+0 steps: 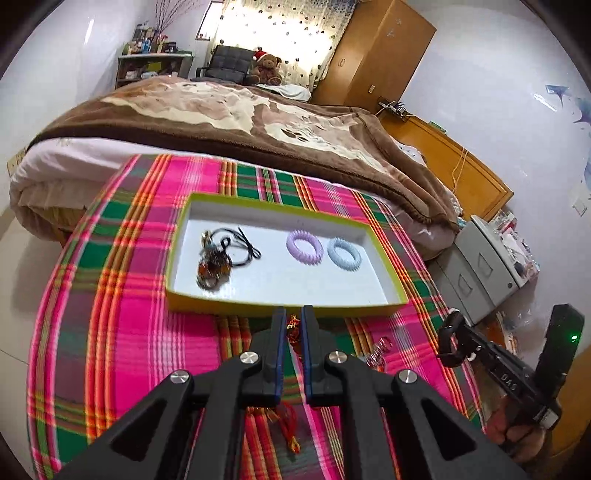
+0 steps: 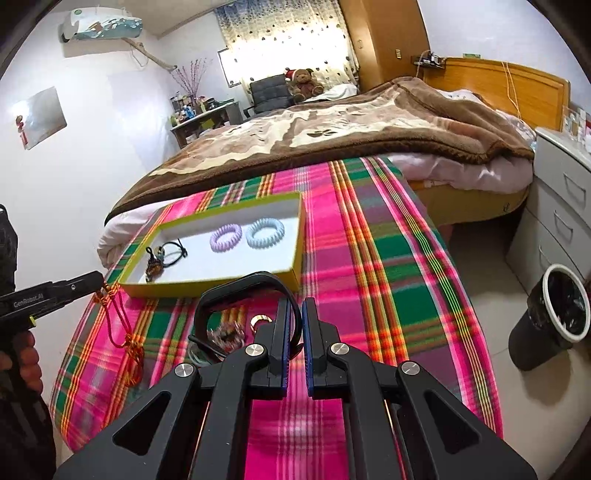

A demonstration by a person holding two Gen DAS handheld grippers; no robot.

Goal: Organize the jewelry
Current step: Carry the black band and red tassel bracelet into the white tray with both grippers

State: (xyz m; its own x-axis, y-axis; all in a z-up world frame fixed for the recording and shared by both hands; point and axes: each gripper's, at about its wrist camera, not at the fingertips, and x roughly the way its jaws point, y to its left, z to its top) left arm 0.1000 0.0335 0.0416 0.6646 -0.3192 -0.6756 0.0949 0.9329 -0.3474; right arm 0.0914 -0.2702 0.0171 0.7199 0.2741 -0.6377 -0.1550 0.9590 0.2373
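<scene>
- My left claw (image 1: 293,325) is pinching the red knotted cord (image 2: 123,325), low centre; my right claw (image 2: 294,314) is closing on a black hairband (image 2: 240,286).
- Small pieces (image 2: 225,334) are waiting on the worktop (image 2: 388,280).
- Farther up, the tray (image 1: 280,304) is already holding two coil ties (image 1: 305,246) and a necklace (image 1: 214,264).

A home bedroom: bed (image 1: 229,122) under brown blanket (image 2: 332,129), teddy bear (image 1: 266,69), wooden wardrobe (image 1: 376,55), curtained window (image 2: 288,33), wall air conditioner (image 2: 101,25).

Shallow yellow-rimmed cardboard tray (image 1: 280,307) on plaid-clothed desk (image 1: 122,295), holding lilac spiral hair tie (image 1: 305,247) left of pale-blue spiral hair tie (image 1: 346,254); bed (image 1: 236,110) behind.
</scene>
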